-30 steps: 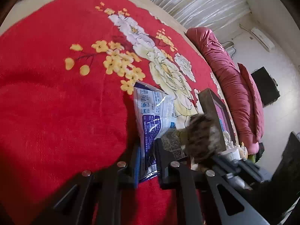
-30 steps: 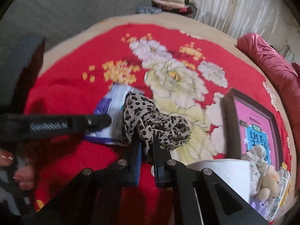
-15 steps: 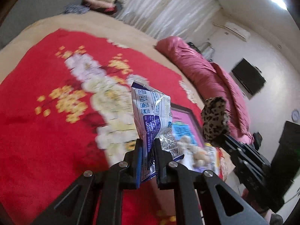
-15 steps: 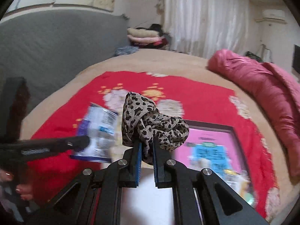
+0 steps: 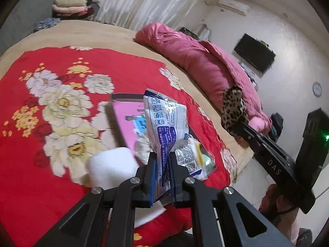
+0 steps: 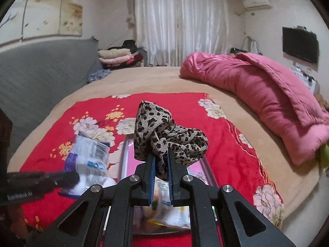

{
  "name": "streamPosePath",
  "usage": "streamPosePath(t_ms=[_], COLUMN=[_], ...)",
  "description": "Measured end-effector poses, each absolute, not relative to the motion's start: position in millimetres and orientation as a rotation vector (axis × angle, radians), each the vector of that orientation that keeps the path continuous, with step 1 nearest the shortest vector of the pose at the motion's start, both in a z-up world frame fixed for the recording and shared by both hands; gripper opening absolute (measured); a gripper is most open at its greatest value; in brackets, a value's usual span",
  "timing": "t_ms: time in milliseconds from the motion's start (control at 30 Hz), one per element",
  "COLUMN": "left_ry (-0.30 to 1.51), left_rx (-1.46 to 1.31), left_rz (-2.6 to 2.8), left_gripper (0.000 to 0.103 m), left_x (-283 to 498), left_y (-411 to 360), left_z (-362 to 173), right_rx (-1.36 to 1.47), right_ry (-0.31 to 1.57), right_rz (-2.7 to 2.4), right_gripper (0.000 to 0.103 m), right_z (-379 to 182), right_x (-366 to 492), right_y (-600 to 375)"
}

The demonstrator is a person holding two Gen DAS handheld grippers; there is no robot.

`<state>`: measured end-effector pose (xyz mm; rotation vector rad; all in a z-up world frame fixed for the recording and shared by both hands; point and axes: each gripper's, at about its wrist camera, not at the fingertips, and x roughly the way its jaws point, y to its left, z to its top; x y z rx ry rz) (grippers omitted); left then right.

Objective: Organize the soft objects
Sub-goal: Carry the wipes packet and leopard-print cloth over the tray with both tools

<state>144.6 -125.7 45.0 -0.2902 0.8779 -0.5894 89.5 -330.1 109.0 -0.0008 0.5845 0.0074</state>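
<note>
Now carrying | left gripper (image 5: 162, 162) clenched on wipes packet (image 5: 166, 121) | right gripper (image 6: 160, 164) grasping leopard scarf (image 6: 164, 133) | next, likely: lower both into pink box (image 5: 126, 113), unclench.

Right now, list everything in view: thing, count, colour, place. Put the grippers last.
Crinkly plastic packet: one, white and blue, held above the tray.
Leopard-print fabric scrunchie: one, tan and black, held above the tray.
Shallow dark-rimmed tray: one, pink inside, on the blanket, holding blurred small items.
White soft roll: one, beside the tray's near left edge.
Floral plush blanket: one, red, on the bed.
Rolled quilt: one, pink, bed's right side.
Folded textiles: a stack, cream and pink, by the curtain.
Left gripper: black, shut on the packet.
Right gripper: black, shut on the scrunchie.
</note>
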Motion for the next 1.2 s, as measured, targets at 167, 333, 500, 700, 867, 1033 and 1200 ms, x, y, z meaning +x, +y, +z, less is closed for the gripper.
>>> streamPosePath(t_ms=[167, 333, 500, 700, 867, 1033, 1200], left_ry=[0.906, 0.943, 0.955, 0.980, 1.003, 1.013, 1.017], left_rx=[-0.245, -0.203, -0.148, -0.102, -0.060, -0.044, -0.050], left_rz=[-0.609, -0.612, -0.589, -0.570, -0.555, -0.548, -0.535], left_gripper=[0.011, 0.011, 0.011, 0.011, 0.011, 0.012, 0.012], left_x=[137.7, 136.1, 137.0, 142.4, 145.4, 147.9, 155.3], left_y=[-159.8, -186.5, -201.1, -213.1, -224.2, -229.3, -227.9], left_z=[39.1, 30.3, 24.4, 12.1, -1.4, -7.8, -9.3], right_rx=[0.034, 0.074, 0.109, 0.124, 0.137, 0.141, 0.143], right_ry=[0.594, 0.650, 0.686, 0.724, 0.759, 0.810, 0.845], right_rz=[-0.011, -0.025, -0.029, -0.027, -0.024, -0.013, -0.007], right_gripper=[0.011, 0.011, 0.011, 0.012, 0.012, 0.013, 0.013], right_z=[103.2, 86.4, 68.3, 50.8, 33.8, 15.7, 1.3], right_x=[74.4, 75.4, 82.5, 92.3, 103.2, 113.5, 121.3], right_y=[-359.3, -381.2, -392.9, -398.3, -404.5, -404.2, -402.2])
